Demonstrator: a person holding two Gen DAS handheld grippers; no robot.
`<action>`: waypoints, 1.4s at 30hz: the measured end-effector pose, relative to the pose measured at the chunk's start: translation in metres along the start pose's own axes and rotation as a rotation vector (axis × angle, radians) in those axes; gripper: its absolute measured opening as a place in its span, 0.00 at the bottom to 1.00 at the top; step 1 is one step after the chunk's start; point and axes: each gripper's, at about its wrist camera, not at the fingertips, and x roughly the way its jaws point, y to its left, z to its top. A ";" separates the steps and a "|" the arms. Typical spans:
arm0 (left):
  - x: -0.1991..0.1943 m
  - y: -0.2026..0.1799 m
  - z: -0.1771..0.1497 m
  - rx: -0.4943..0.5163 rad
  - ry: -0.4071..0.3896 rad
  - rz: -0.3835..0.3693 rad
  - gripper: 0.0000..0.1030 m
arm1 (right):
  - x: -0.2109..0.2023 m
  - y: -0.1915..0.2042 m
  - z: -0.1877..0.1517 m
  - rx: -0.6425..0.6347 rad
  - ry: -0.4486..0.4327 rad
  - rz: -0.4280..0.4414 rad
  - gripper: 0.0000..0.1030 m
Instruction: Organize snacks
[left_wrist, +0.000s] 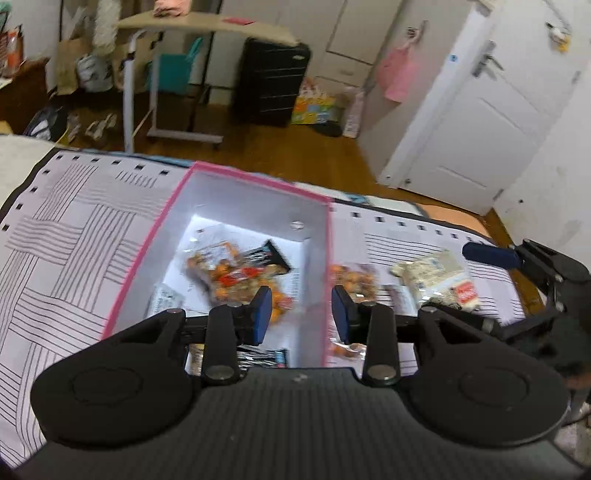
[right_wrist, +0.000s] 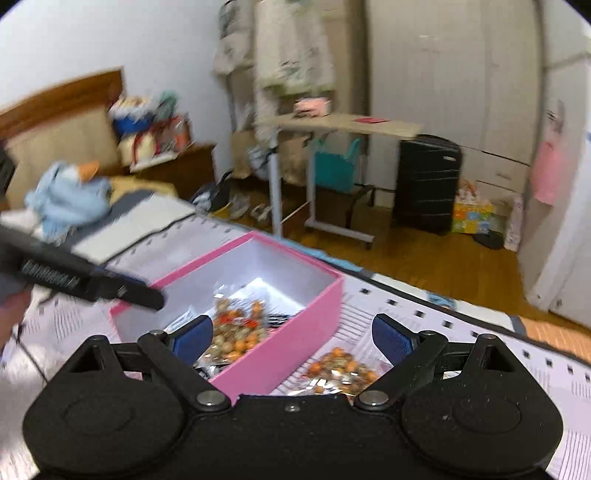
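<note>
Left gripper (left_wrist: 301, 310) sits closest, over pink box's (left_wrist: 140, 258) right wall; jaws slightly spread w/ nothing between the blue pads. Inside box: orange nut packets (left_wrist: 229, 273), a dark wrapper (left_wrist: 271, 254), more wrappers near the front; all blurred. Outside, right of box on striped cloth (left_wrist: 66, 236): another orange packet (left_wrist: 352, 278) just beside the wall, then a whitish packet (left_wrist: 432, 277). Right gripper (right_wrist: 291, 339) spread wide, empty, above box's near corner & an orange packet (right_wrist: 340, 365) on the cloth. Bkgd: black suitcase (left_wrist: 271, 81), rolling side table (left_wrist: 207, 27), white door (left_wrist: 480, 122).
</note>
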 end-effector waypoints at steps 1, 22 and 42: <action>-0.003 -0.009 -0.002 0.011 -0.003 -0.001 0.33 | -0.002 -0.009 -0.002 0.021 0.003 -0.002 0.93; 0.102 -0.127 -0.066 -0.066 0.055 0.074 0.32 | 0.116 -0.110 -0.037 0.281 0.181 0.140 0.48; 0.160 -0.098 -0.135 -0.277 -0.011 0.372 0.61 | 0.208 -0.134 -0.066 0.222 0.298 0.286 0.76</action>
